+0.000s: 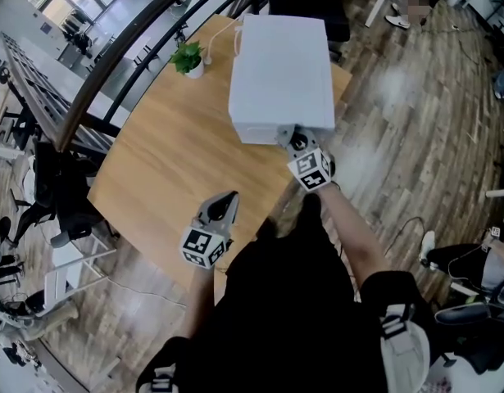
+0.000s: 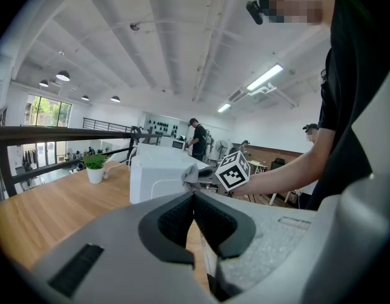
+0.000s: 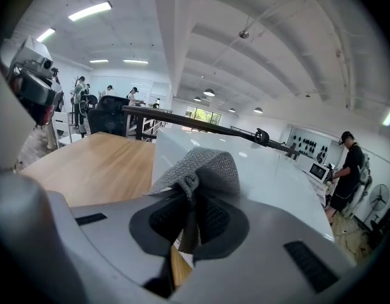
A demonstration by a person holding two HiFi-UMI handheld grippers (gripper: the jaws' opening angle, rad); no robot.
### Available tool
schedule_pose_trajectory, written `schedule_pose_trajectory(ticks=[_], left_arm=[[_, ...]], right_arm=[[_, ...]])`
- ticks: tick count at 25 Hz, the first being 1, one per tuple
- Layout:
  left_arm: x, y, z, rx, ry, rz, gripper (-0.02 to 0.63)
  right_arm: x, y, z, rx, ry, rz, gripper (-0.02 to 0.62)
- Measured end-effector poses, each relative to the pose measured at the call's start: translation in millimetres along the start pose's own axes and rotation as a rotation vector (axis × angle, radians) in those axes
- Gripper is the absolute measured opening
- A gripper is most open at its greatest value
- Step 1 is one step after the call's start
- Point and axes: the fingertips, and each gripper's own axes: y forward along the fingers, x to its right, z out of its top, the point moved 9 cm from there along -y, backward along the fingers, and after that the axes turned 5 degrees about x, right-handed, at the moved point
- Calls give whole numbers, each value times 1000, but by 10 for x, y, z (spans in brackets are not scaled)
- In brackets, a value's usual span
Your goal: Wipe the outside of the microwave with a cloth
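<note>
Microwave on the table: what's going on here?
A person is working with two handheld grippers. The right gripper is shut on a grey cloth and holds it at the near edge of the white microwave, which sits on the wooden table; the cloth appears to touch it. The left gripper is shut on nothing and hangs idle over the table's near edge.

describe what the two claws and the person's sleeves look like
Both the left claw and right claw have pale grey shells with dark grey ribbed pads. Each carries a white cube printed with black square markers. The person wears a black short-sleeved top.
</note>
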Motion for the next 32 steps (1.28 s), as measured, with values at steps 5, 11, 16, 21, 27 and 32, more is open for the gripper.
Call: schedule_pose_trajectory(ticks=[5,11,16,21,27,32], left_arm=[[9,51,6,-5,3,-20,0],[39,86,9,-7,9,-37,0],[42,102,-1,-13,9,-46,0],[49,143,-2,-14,8,-58,0],[69,185,-13,-16,11,-75,0],[79,216,-8,-21,6,-83,0]], right_arm=[[67,-84,-58,-9,13,-28,17],[141,-187,-126,-20,19,-47,17],[214,-272,-170,-30,13,-59,17],[315,-382,-256,-50,39,-96,17],[411,-500,-369,-73,43,-129,17],[492,-591,-416,-86,44,-150,17]])
